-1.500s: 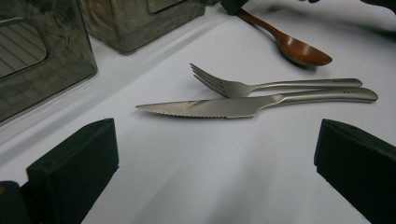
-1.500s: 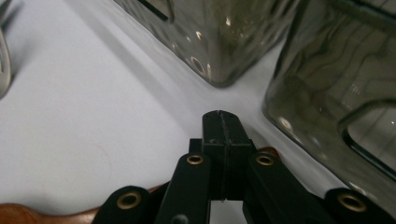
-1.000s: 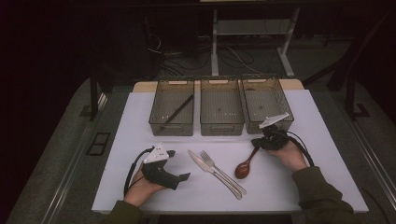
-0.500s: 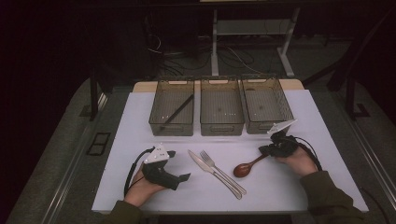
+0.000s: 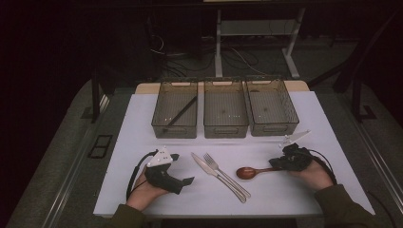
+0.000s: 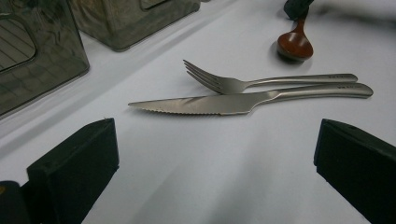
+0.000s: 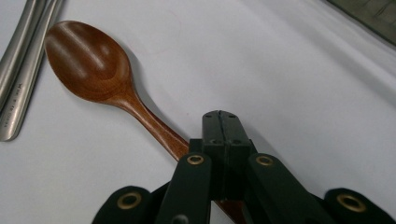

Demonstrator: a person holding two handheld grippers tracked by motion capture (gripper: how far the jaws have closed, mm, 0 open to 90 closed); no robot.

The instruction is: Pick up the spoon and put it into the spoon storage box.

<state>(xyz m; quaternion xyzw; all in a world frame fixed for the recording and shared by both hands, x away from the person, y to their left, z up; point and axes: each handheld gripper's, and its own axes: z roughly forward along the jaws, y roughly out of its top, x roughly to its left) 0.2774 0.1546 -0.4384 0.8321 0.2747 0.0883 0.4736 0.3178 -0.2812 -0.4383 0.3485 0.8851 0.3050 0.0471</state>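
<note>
A wooden spoon (image 5: 247,172) (image 7: 88,60) lies on the white mat, bowl to the left, handle pointing right. My right gripper (image 5: 285,164) (image 7: 222,126) is shut on the handle's far end, and the handle runs under its closed jaws. A steel knife (image 5: 216,175) (image 6: 224,103) and fork (image 5: 228,176) (image 6: 243,84) lie side by side in the middle of the mat. My left gripper (image 5: 183,168) (image 6: 215,154) rests on the mat left of them, open, with nothing between its jaws and its opening facing the knife.
Three tinted plastic bins stand in a row at the back: left bin (image 5: 175,128) holds a dark stick (image 5: 181,111), the middle bin (image 5: 225,128) and right bin (image 5: 274,127) look bare. The white mat (image 5: 142,118) ends near the person's forearms.
My right gripper has moved down and to the right, swinging the spoon's handle from pointing up-right to pointing right while the bowl stayed put. The left gripper has not moved.
</note>
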